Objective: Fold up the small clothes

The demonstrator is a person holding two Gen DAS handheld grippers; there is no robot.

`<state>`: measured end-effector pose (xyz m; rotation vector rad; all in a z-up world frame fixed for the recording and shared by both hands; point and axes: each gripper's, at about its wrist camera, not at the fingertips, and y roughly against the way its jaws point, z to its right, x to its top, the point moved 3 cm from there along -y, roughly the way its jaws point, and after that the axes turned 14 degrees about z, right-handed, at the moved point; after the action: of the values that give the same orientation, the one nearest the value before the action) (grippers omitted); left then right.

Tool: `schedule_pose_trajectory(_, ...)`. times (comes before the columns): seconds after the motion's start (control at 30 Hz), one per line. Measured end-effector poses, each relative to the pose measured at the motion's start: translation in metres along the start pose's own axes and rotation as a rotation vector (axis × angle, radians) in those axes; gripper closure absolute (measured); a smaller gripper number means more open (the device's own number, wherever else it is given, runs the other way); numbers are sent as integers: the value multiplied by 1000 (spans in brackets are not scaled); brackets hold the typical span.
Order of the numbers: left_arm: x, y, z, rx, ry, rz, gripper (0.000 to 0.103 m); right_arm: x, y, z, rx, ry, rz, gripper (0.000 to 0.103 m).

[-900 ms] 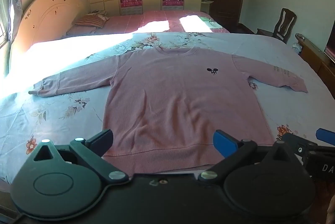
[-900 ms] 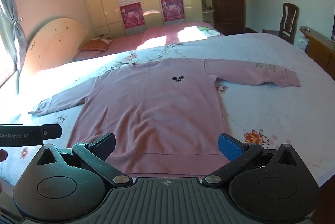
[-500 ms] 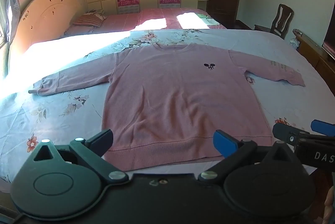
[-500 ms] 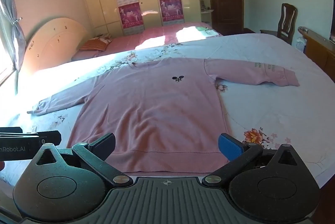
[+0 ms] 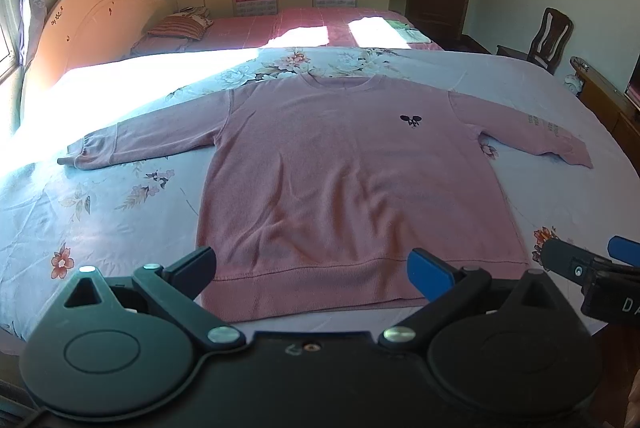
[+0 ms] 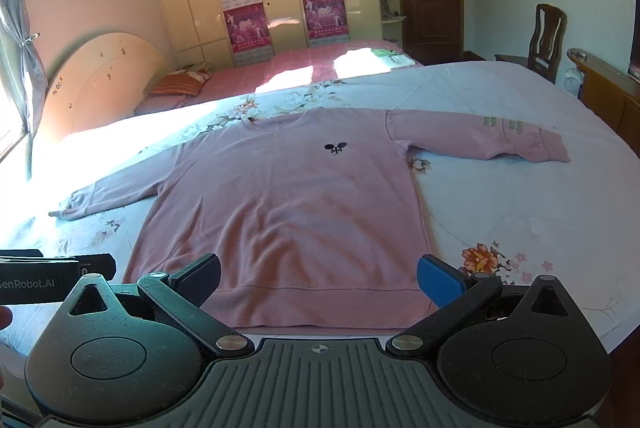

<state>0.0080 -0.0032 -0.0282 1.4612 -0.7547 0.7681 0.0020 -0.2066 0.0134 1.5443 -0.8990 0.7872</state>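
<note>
Pink sweater [image 5: 352, 180], flat on bed [image 5: 80, 212], sleeves spread: soft, light, limp knit; likely best pinched at near hem corners; left hand-held gripper [image 5: 312, 268] and right hand-held gripper [image 6: 318, 280] spread, empty.

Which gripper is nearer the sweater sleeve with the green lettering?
Right. The right gripper hovers open over the hem on that sleeve side; the left gripper, also open, sits further toward the plain sleeve.
</note>
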Motion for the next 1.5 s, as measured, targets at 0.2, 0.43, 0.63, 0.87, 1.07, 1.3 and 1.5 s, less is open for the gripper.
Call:
schedule_pose_trajectory(0.2, -1, -2, 0, 9, 0, 3, 1, 1, 1, 2, 1, 1, 2, 0)
schedule_pose_trajectory(0.43, -2, -4, -2, 13, -3, 0, 1, -2, -2, 0, 0, 3, -4, 0)
schedule_pose_trajectory(0.63, -3, -6, -5, 14, 3, -8, 1, -3, -3, -1, 2, 3, -2, 0)
schedule_pose_trajectory(0.87, -1, -8, -6, 17, 8, -9, 1, -4, -3, -2, 2, 3, -1, 0)
schedule_pose_trajectory(1.07, -1, -8, -5, 18, 8, -11, 1, -4, -4, -2, 2, 4, -3, 0)
schedule_pose_trajectory(1.3, 0, -9, -6, 21, 12, -10, 1, -4, -4, -1, 1, 2, -2, 0)
schedule_pose_trajectory(1.5, 1, -10, -6, 22, 12, -9, 1, -3, -5, -1, 0, 4, -2, 0)
